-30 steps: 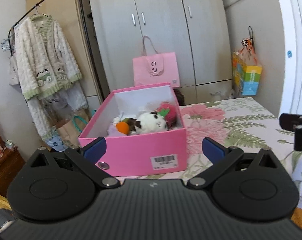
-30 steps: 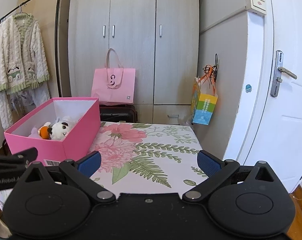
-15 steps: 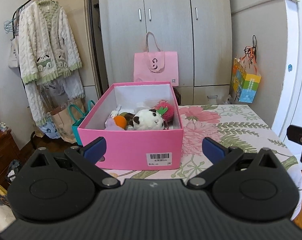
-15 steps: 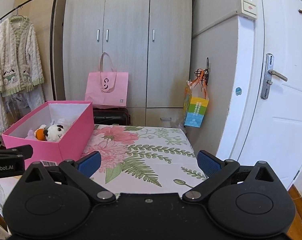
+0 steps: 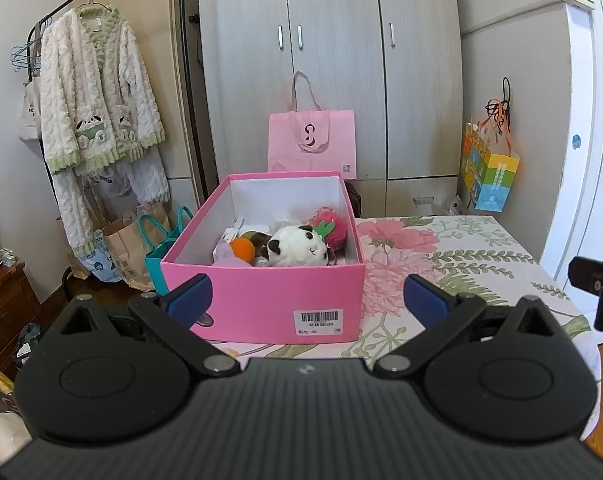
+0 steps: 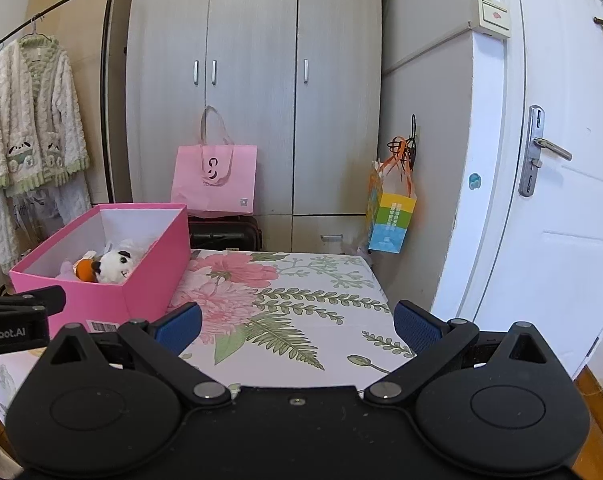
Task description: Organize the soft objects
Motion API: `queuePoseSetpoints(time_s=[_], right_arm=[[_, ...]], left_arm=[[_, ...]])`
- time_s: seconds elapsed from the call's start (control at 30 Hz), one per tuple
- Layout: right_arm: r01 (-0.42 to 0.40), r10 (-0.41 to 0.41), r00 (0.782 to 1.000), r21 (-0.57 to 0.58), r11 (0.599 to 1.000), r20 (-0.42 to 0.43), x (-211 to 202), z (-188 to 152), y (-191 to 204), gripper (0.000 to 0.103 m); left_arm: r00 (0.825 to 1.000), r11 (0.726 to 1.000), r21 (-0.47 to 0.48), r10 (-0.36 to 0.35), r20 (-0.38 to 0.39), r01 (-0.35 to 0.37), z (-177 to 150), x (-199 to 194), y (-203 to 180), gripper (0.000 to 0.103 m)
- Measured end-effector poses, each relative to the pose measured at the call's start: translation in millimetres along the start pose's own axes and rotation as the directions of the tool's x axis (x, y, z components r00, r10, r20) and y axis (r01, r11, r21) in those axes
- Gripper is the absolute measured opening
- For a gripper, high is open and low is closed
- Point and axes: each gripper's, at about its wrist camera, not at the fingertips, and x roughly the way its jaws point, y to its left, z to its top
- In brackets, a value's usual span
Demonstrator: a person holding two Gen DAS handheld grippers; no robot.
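Observation:
A pink box (image 5: 261, 300) stands on the floral-covered table (image 5: 441, 256). It holds several soft toys: a white panda plush (image 5: 297, 246), an orange ball (image 5: 242, 249) and a pink fluffy toy (image 5: 333, 226). My left gripper (image 5: 307, 294) is open and empty, in front of the box and apart from it. My right gripper (image 6: 297, 324) is open and empty over the table's near edge. In the right wrist view the box (image 6: 141, 280) is to the left, with the panda plush (image 6: 115, 266) inside it.
A grey wardrobe (image 5: 329, 60) stands behind the table, with a pink bag (image 5: 311, 144) in front of it. A clothes rack with a fleece jacket (image 5: 97, 108) is at the left. A colourful bag (image 6: 391, 216) hangs at the right, beside a white door (image 6: 561, 200).
Both grippers have drawn back from the box and risen a little. The box and toys look smaller and farther away. Both stay open.

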Motion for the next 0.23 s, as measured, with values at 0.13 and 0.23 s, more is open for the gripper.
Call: queuePoseSetpoints(time_s=[0.13, 0.23], right_arm=[[0.001, -0.001, 1.000, 0.004, 1.000, -0.003, 0.7, -0.6, -0.4, 0.103], [0.001, -0.001, 1.000, 0.005, 1.000, -0.004, 0.6, -1.2, -0.2, 0.103]], left_arm=[[1.000, 1.000, 0.008, 0.010, 0.003, -0.011, -0.2, 0.4, -1.5, 0.103], [1.000, 1.000, 0.013, 0.011, 0.001, -0.011, -0.5, 0.9, -1.9, 0.103]])
